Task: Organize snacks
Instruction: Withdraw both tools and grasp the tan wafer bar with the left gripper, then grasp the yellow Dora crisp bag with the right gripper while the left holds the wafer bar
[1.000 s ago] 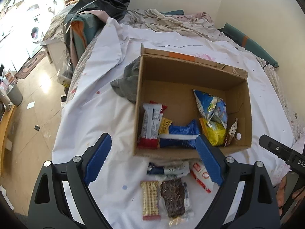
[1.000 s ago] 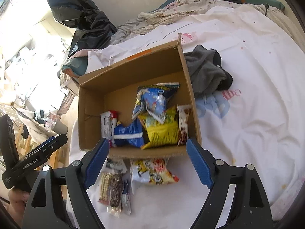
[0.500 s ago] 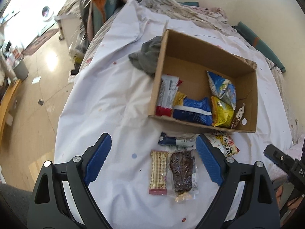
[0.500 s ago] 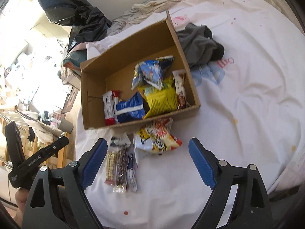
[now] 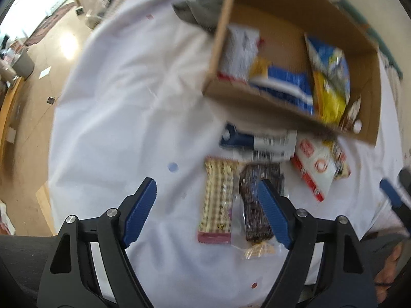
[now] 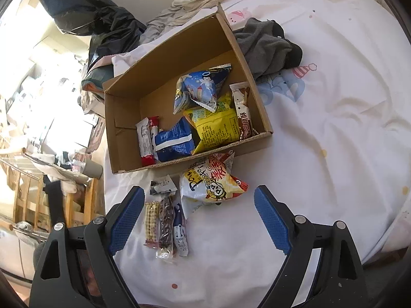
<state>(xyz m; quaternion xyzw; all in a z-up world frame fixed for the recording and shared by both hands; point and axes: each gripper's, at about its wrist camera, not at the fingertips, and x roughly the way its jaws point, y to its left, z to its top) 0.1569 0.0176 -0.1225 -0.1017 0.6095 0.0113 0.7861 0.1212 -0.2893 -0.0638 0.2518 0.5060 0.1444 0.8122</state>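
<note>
The left claw (image 5: 206, 202), jaws closing with nothing gripped, hovers over the pale snack bar (image 5: 218, 200) on the bed; the bar's long axis runs straight ahead between its pads. The right claw (image 6: 199, 217) stands wide, farther off.

A white sheet (image 6: 334, 133) with small coloured dots and a party-hat print covers the bed. A grey cloth (image 6: 267, 43) lies crumpled on it at 1 o'clock. A black bag (image 6: 108, 23) sits at 11 o'clock, a wooden rack (image 6: 28, 200) at 9, by the floor (image 5: 30, 82)
</note>
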